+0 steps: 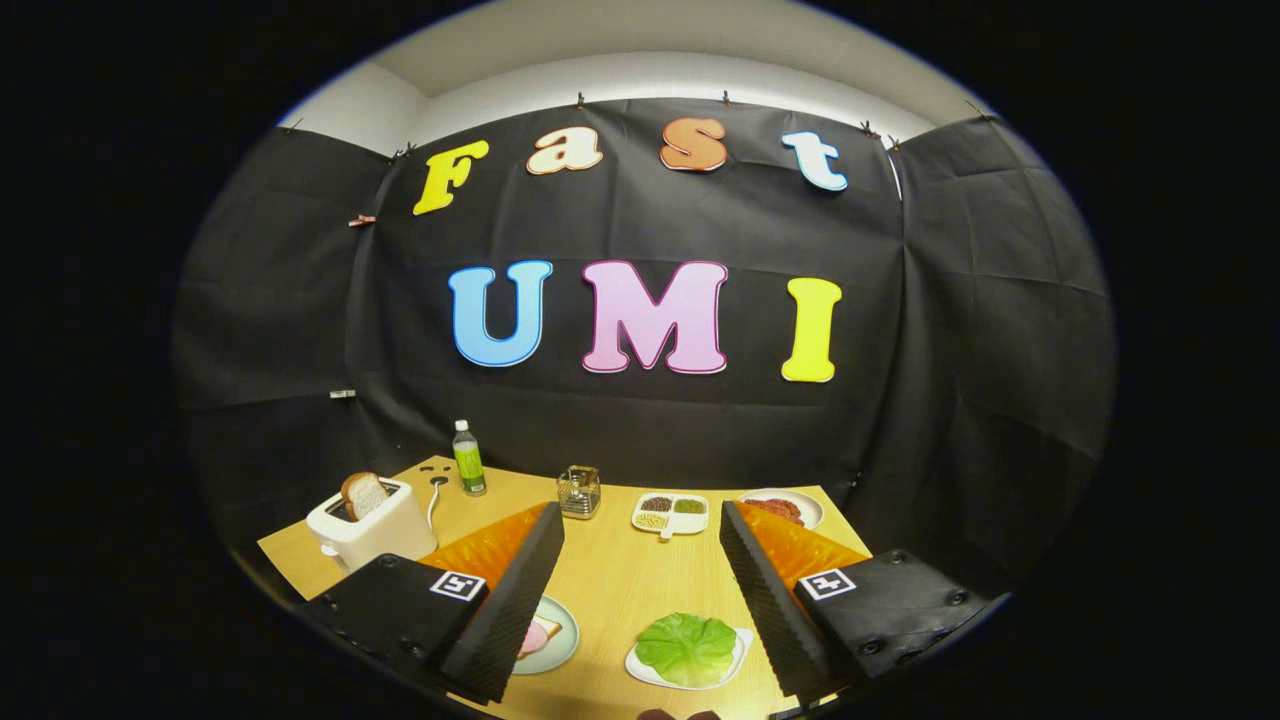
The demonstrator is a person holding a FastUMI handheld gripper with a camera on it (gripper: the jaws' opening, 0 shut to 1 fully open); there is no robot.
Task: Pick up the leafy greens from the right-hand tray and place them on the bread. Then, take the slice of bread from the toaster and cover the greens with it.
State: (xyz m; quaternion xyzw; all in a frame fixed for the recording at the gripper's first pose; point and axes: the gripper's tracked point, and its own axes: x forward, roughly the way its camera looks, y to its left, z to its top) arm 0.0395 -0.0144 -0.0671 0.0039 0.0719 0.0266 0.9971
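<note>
On the one table (610,580) stand one toaster (372,525) with one bread slice (362,493), one bottle (467,459), one wire basket (579,491), one divided dish (670,514), three plates, and one lettuce leaf (687,647).

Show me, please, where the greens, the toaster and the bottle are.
greens (687,647), gripper view, middle of the leaf, between the open fingers.
toaster (372,533), gripper view, its front wall, beyond one finger.
bottle (468,462), gripper view, its label band.
</note>
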